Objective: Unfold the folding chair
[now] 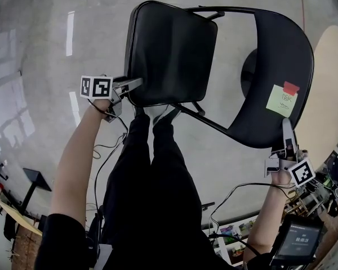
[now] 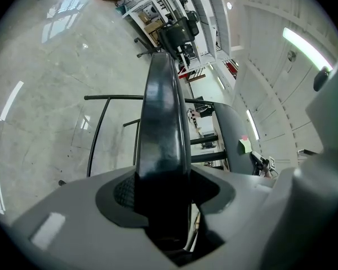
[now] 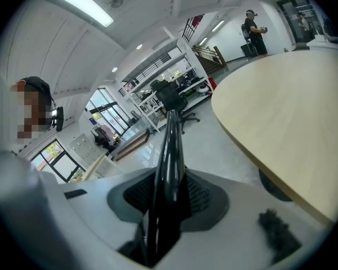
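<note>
The black folding chair stands on the concrete floor in front of me, seen from above. Its seat (image 1: 172,52) is swung away from the backrest (image 1: 279,89), which carries a yellow-green sticky note (image 1: 281,100). My left gripper (image 1: 134,85) is shut on the seat's near left edge; in the left gripper view the seat edge (image 2: 163,122) runs straight out from between the jaws of the left gripper (image 2: 164,193). My right gripper (image 1: 287,133) is shut on the backrest's near rim; the thin rim (image 3: 171,145) sits between the ribbed pads of the right gripper (image 3: 166,194).
A round beige table (image 1: 333,89) stands just right of the chair, close to my right hand. My legs (image 1: 152,173) are right behind the chair. Cables and a small screen device (image 1: 297,242) hang at lower right. Shelving and an office chair (image 3: 170,97) stand far off.
</note>
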